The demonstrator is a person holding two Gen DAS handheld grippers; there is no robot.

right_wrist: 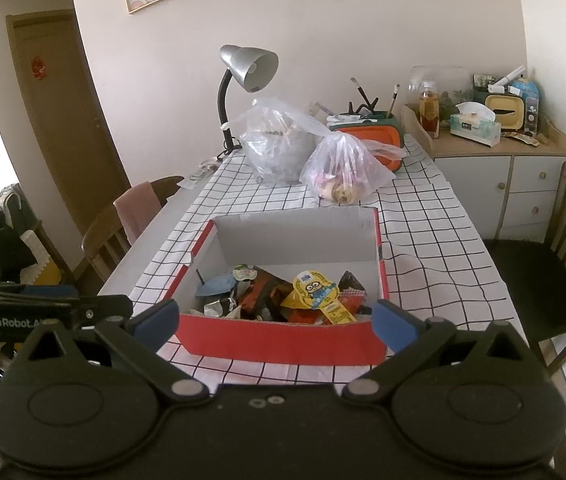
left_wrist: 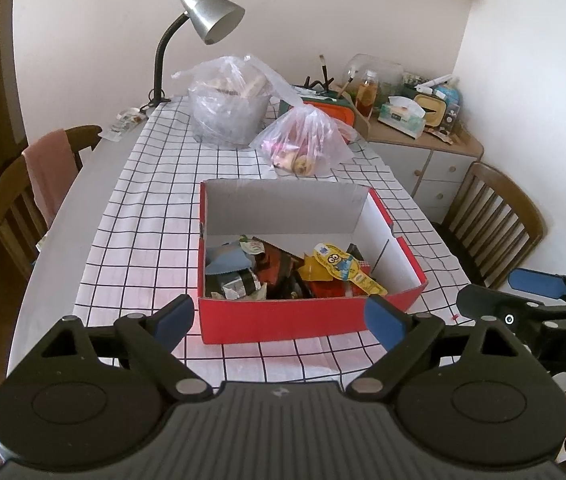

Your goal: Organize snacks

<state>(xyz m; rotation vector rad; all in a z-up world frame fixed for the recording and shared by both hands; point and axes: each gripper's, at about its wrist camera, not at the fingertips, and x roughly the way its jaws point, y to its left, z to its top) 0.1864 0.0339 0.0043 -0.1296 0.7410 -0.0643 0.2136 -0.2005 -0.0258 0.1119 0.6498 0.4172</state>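
The snacks (left_wrist: 303,272) already sit heaped in the near half of the red box (left_wrist: 283,320), both the left gripper (left_wrist: 281,316) and the right gripper (right_wrist: 275,320) hang at its six o'clock with jaws spread wide and empty, so little seems left except perhaps the small bag (left_wrist: 305,142) at twelve o'clock on the table (left_wrist: 143,240).

Snacks (left_wrist: 303,272) lie in the box (left_wrist: 283,320) on the table (left_wrist: 95,184). Behind the box sit two bags (left_wrist: 307,140), the lamp (left_wrist: 203,20) behind-left.
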